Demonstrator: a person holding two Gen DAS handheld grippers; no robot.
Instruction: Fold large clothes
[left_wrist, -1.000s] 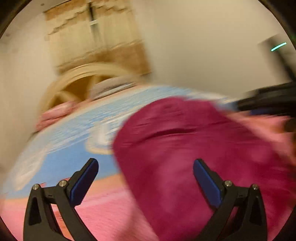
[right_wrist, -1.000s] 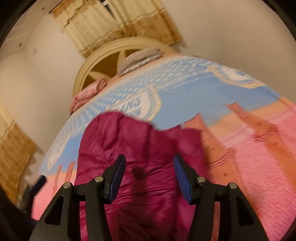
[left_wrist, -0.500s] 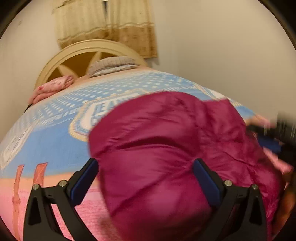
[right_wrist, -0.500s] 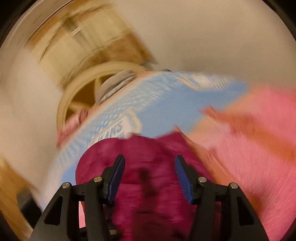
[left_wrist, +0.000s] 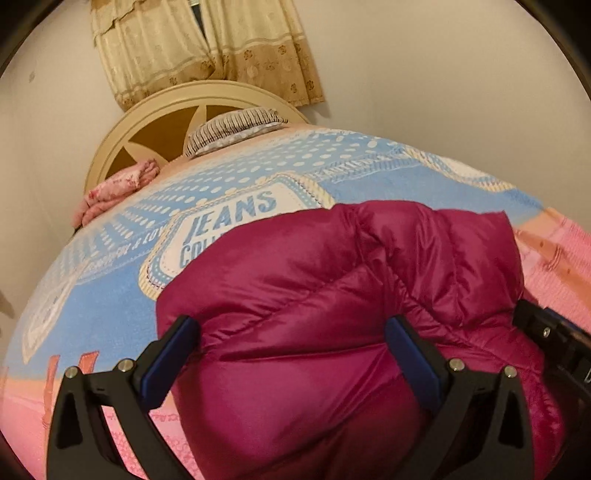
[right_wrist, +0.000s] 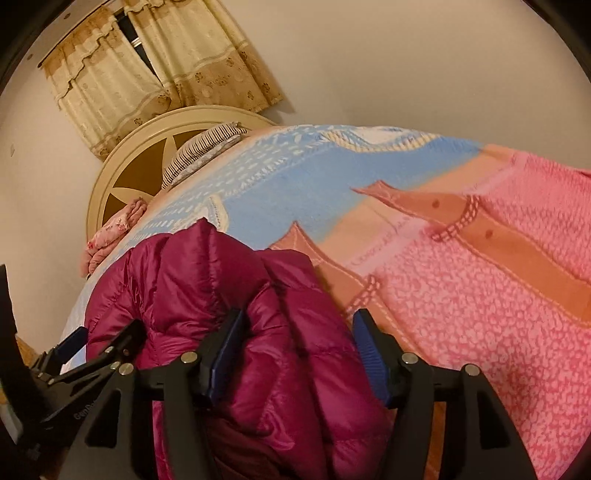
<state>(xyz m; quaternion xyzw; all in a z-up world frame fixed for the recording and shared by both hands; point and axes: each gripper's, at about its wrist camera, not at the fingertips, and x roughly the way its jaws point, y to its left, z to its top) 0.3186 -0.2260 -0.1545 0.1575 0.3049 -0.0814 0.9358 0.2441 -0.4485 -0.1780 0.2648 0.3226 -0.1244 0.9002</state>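
A magenta puffer jacket lies bunched on the bed. My left gripper is open, its blue-padded jaws straddling the jacket's near bulge. My right gripper is open too, with a puffy fold of the jacket bulging between its jaws. In the right wrist view my left gripper shows at the jacket's left side. In the left wrist view part of my right gripper shows at the right edge. Whether the pads touch the fabric I cannot tell.
The bed carries a blue, orange and pink blanket with a "JEANS" patch. A striped pillow and folded pink cloth lie by the round cream headboard. Curtains hang behind.
Both grippers have swung and settled low over the jacket; the left view turned toward the headboard. The right gripper has moved to the jacket's right fold. Both stay open.
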